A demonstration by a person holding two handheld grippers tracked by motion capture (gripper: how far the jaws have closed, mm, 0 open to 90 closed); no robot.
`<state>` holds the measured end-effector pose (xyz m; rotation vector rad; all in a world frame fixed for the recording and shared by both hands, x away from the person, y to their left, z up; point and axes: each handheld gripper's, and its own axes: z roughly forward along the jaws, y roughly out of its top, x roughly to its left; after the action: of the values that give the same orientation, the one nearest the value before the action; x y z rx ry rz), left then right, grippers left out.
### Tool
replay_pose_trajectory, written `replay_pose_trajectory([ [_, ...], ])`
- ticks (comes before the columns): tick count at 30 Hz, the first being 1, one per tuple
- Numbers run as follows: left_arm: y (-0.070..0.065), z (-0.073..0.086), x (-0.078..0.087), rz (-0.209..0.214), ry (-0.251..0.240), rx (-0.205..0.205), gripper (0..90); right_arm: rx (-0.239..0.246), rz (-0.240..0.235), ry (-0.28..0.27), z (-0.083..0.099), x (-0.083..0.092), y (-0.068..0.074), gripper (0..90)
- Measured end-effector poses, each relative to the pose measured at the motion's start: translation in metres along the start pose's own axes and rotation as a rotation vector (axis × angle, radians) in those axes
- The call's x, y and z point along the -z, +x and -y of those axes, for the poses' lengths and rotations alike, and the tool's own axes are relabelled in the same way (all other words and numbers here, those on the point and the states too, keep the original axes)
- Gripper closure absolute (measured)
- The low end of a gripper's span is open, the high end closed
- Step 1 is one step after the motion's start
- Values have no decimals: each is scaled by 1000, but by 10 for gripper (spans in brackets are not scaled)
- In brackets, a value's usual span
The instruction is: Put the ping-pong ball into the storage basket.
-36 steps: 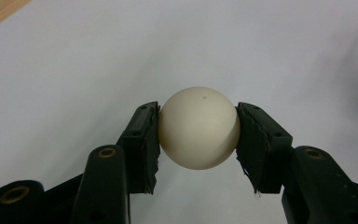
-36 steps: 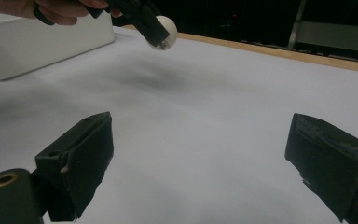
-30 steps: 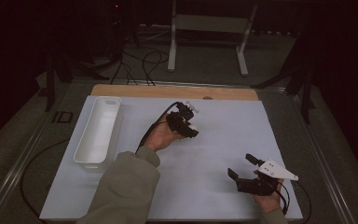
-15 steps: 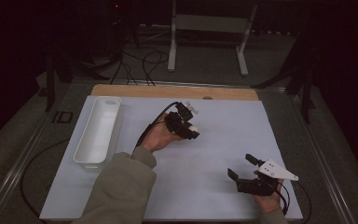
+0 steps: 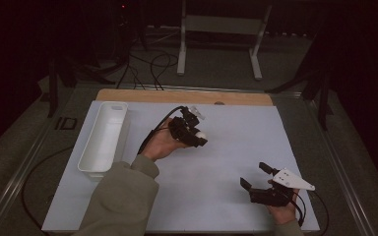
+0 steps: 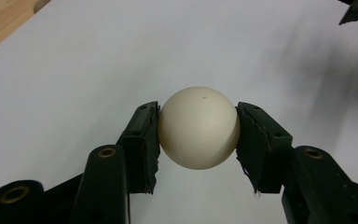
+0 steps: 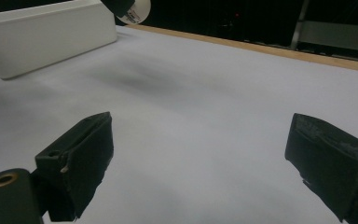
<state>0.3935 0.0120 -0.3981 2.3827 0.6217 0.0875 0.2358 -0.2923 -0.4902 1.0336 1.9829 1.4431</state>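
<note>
Left gripper (image 6: 198,133) clamped on the smooth cream-white round ball (image 6: 199,127), up off the white table sheet (image 5: 226,147). Right gripper (image 7: 200,163) spread wide, nothing between the pads.

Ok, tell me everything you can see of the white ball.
The ball is a smooth, off-white sphere with a matte shell and one tiny dark speck near its top. The left gripper clamps it by its sides, one black pad pressing each flank. It hangs clear of the pale table sheet, right of the white tray.
</note>
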Motion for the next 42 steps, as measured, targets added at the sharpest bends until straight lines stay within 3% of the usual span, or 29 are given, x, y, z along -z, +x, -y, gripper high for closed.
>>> replay_pose_trajectory([
  [14, -3, 7, 16, 4, -12, -6, 516, 1, 0, 0, 0, 0, 0, 72],
  [42, 15, 35, 53, -85, -11, 55, 516, 10, -4, 7, -1, -4, 0, 72],
])
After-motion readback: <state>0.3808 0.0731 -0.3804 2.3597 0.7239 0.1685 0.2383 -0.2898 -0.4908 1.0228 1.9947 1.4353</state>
